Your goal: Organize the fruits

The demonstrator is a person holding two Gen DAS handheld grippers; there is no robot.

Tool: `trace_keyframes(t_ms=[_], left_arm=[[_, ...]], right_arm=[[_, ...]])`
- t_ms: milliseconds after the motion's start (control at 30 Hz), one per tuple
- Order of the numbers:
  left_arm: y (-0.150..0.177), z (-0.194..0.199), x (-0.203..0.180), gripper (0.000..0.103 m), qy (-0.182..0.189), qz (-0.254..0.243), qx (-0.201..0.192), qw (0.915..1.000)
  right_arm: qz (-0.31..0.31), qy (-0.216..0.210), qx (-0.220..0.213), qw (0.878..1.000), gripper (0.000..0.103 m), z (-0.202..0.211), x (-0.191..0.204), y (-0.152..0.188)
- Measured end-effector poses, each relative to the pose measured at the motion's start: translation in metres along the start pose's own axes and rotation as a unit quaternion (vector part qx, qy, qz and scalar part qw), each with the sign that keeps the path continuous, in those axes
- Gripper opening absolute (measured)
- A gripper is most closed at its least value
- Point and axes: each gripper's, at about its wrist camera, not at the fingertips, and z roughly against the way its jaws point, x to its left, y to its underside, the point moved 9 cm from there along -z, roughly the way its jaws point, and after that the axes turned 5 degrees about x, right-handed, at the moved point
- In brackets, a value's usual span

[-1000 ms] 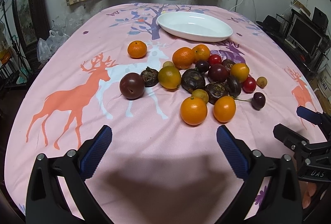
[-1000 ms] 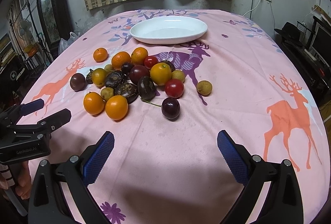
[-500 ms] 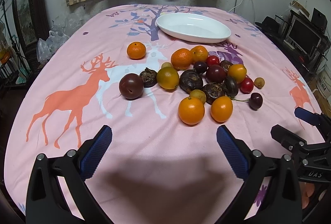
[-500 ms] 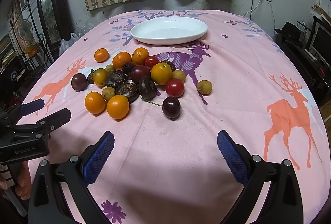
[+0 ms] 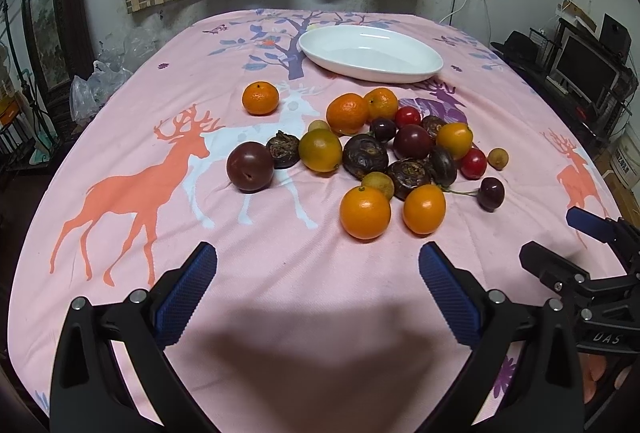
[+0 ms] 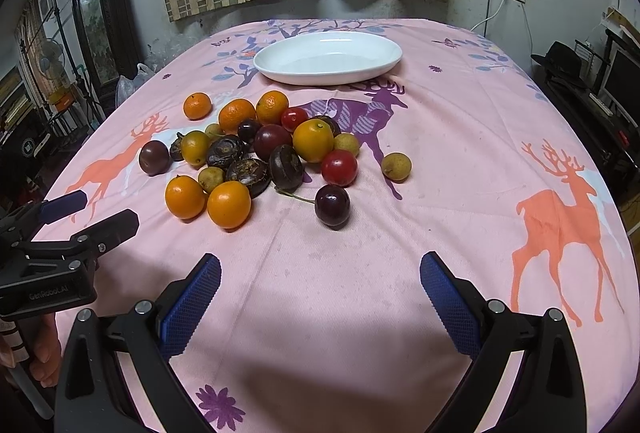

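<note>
No fruit is picked up yet, so this looks like the very start of the job. The left gripper has its fingers spread wide with nothing between them. The right gripper is the same, wide apart and holding nothing. Both hang over the pink cloth on the desk, near its front edge.

The fruits sit in a bunch in the middle of the cloth. There are oranges, dark plums, red ones and small yellow ones, many of them touching. One small orange sits a little apart at the back left. A dark cherry lies at the front of the bunch, nearest the right gripper. The white dish is behind the bunch and has nothing in it.

I think the fruits should go into the dish. The next move needs one gripper to reach forward to a fruit at the edge, put a finger on each side, and squeeze softly so it does not squash or roll away.
</note>
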Motion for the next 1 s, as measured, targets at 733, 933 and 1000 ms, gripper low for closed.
trace_keyframes(t_ms=[733, 933, 1000], left_arm=[[0.004, -0.032, 0.017, 0.099, 0.007, -0.005, 0.036, 0.9993], [-0.002, -0.048, 0.007, 0.099, 0.005, -0.022, 0.048, 0.9986], [-0.007, -0.055, 0.001, 0.098, 0.011, -0.027, 0.054, 0.9981]], right_arm=[[0.036, 0.011, 0.096, 0.995, 0.047, -0.069, -0.006, -0.023], [0.016, -0.008, 0.082, 0.997, 0.027, -0.073, -0.012, -0.027], [0.004, -0.020, 0.079, 0.997, 0.027, -0.070, -0.015, -0.026]])
